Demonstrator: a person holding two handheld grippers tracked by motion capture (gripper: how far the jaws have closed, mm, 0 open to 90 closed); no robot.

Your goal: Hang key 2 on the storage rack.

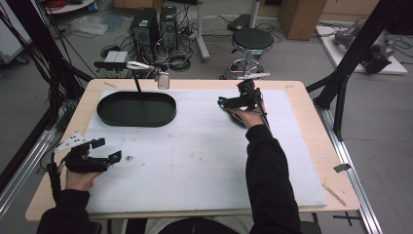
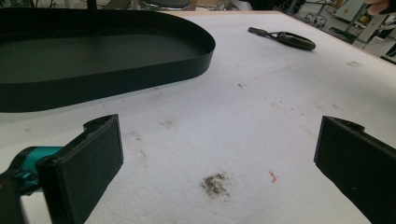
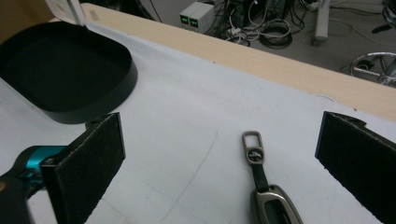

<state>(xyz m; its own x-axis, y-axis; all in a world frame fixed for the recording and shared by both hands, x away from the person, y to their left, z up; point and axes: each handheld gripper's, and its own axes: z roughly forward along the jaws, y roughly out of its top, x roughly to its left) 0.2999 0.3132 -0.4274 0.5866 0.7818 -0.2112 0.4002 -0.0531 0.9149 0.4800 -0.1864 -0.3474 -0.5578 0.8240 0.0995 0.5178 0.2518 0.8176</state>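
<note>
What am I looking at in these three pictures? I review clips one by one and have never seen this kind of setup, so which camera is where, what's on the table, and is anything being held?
There is no robot here. A person sits at a table covered by a white mat and holds a hand-operated two-jaw gripper in each hand. The high view looks down from above the person: the left gripper is near the table's left edge, and the right gripper is reached out toward the far side.

The other two pictures come from cameras riding on the grippers, each looking out between its own two black jaws.

On the mat lie a black oval tray and a key fob on a short strap with a metal clip. The right gripper view shows the fob lying between that gripper's jaws, untouched. Both grippers are open and hold nothing.
</note>
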